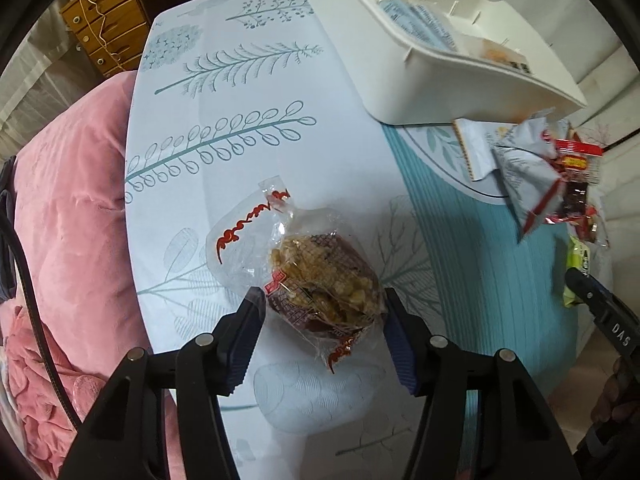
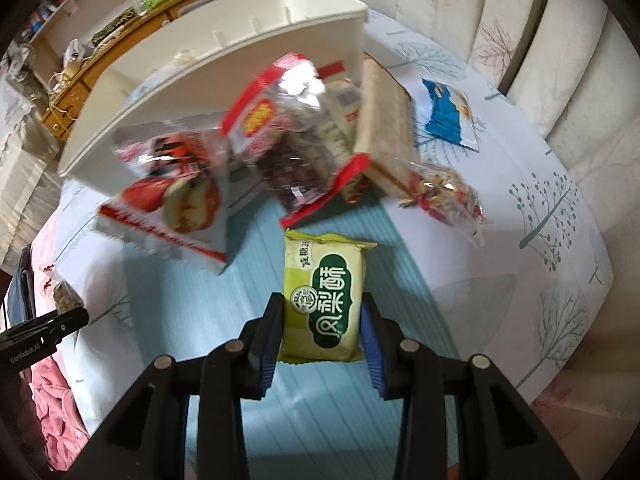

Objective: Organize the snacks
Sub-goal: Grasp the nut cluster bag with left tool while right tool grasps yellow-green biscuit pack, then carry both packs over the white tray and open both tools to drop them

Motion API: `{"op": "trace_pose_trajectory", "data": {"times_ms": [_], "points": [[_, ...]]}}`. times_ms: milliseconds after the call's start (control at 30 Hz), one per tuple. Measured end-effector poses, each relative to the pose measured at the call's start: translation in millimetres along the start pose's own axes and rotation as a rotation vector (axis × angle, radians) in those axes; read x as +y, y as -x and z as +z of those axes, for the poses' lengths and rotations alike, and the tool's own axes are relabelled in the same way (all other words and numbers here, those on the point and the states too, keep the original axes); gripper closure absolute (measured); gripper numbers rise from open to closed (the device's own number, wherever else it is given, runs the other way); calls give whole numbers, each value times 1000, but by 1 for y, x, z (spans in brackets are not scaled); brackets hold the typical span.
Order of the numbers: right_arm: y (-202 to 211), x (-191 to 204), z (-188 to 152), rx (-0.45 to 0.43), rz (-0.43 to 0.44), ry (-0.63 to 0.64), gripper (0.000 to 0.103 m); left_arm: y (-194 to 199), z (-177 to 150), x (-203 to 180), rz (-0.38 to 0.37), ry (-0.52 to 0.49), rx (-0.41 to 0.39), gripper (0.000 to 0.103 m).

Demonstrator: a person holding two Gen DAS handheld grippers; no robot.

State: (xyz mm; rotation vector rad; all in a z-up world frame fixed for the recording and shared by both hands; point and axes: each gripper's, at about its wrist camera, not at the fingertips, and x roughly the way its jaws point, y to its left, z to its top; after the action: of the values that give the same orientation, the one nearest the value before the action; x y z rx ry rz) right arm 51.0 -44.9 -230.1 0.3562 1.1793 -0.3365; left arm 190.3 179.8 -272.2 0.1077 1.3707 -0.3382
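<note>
My left gripper (image 1: 322, 308) is shut on a clear-wrapped brown snack cake (image 1: 320, 280) with red print, held just above the patterned tablecloth. My right gripper (image 2: 322, 322) is shut on a green pineapple-cake packet (image 2: 324, 300), its pads pressing both sides. A white storage bin (image 1: 420, 76) stands at the back with a packet or two inside; the same bin (image 2: 168, 92) fills the upper left of the right wrist view. A pile of red-and-white snack packets (image 2: 256, 152) lies in front of it. The right gripper's finger (image 1: 600, 312) shows at the left view's right edge.
A blue packet (image 2: 448, 116) and a clear nut-bar packet (image 2: 444, 192) lie on the cloth to the right. A pink blanket (image 1: 68, 220) borders the table's left edge. Wooden drawers (image 1: 104, 28) stand behind. A padded white seat back (image 2: 540, 40) runs along the far right.
</note>
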Motion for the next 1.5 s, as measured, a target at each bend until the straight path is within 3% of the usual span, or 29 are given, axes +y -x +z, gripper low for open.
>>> {"op": "trace_pose_trajectory", "data": {"times_ms": [267, 567, 967, 1500], "points": [[33, 31, -11, -49, 48, 117, 66, 36, -5, 0, -53, 3, -37, 46], [61, 62, 19, -124, 137, 251, 66, 87, 17, -9, -82, 43, -136, 46], [84, 74, 91, -218, 239, 351, 66, 128, 76, -41, -60, 69, -247, 46], [63, 27, 197, -270, 269, 426, 66, 117, 157, -93, -27, 150, -280, 45]]}}
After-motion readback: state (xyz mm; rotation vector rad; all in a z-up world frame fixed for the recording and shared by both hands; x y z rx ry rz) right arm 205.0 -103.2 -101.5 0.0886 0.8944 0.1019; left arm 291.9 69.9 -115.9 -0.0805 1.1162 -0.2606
